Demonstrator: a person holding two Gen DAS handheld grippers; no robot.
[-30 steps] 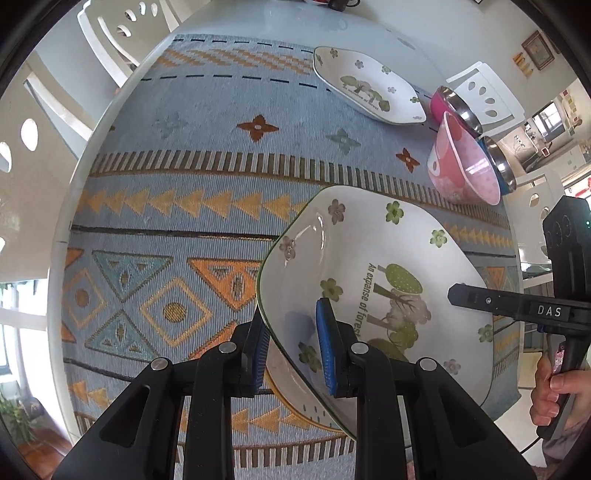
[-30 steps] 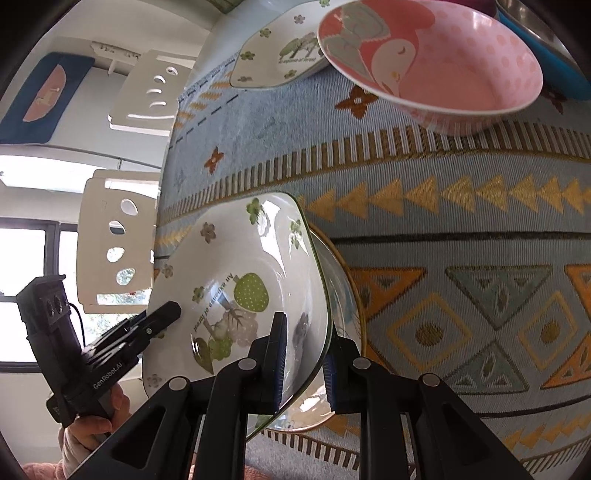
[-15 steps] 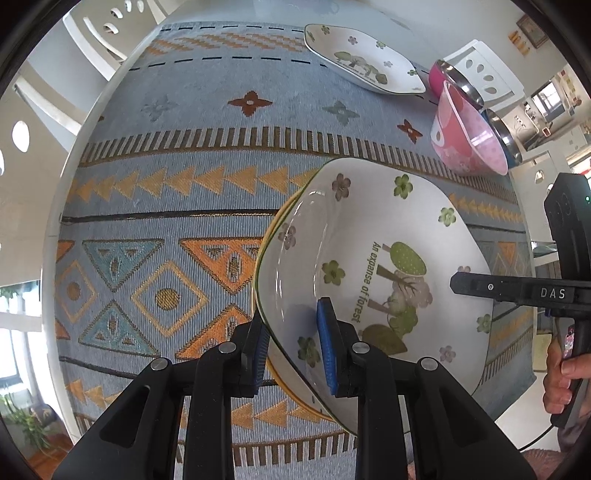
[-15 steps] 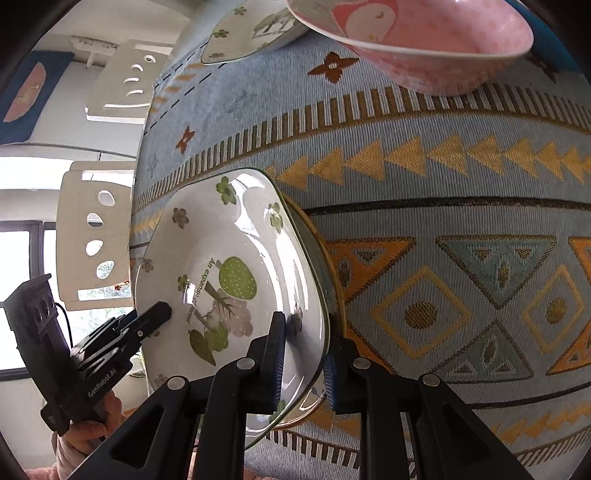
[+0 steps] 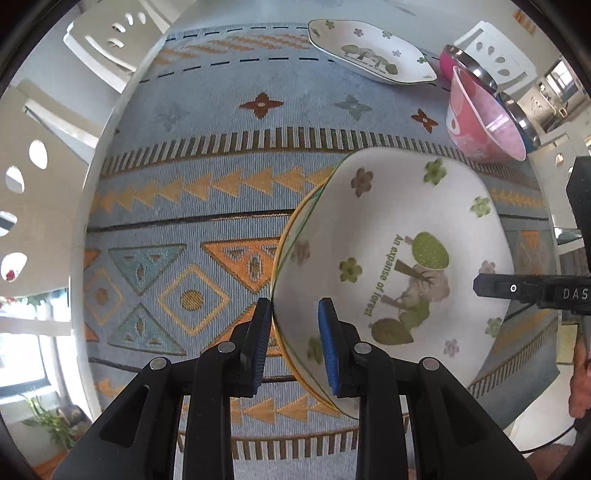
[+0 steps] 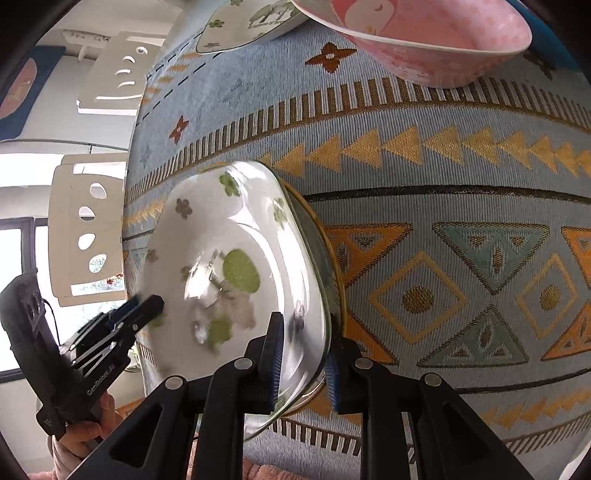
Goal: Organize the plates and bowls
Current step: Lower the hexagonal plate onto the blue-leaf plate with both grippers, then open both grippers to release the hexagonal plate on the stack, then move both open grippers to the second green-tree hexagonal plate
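A white floral plate (image 5: 399, 258) with a green tree print lies on top of a gold-rimmed plate (image 5: 291, 240), whose edge shows beneath it. My left gripper (image 5: 293, 347) straddles the plate's near left rim, jaws apart and not pressing. My right gripper (image 6: 304, 354) straddles the opposite rim of the same plate (image 6: 221, 266), jaws apart. A second floral plate (image 5: 369, 51) lies at the far side. A pink bowl (image 5: 480, 118) stands at the far right, with metal bowls (image 5: 476, 62) behind it.
The table carries a blue patterned cloth (image 5: 192, 177). White chairs (image 5: 110, 33) stand around the table. The table's near edge runs just below the stacked plates (image 6: 406, 435).
The floral plate has come down flat onto the gold-rimmed plate. Both grippers' jaws have opened around its rim.
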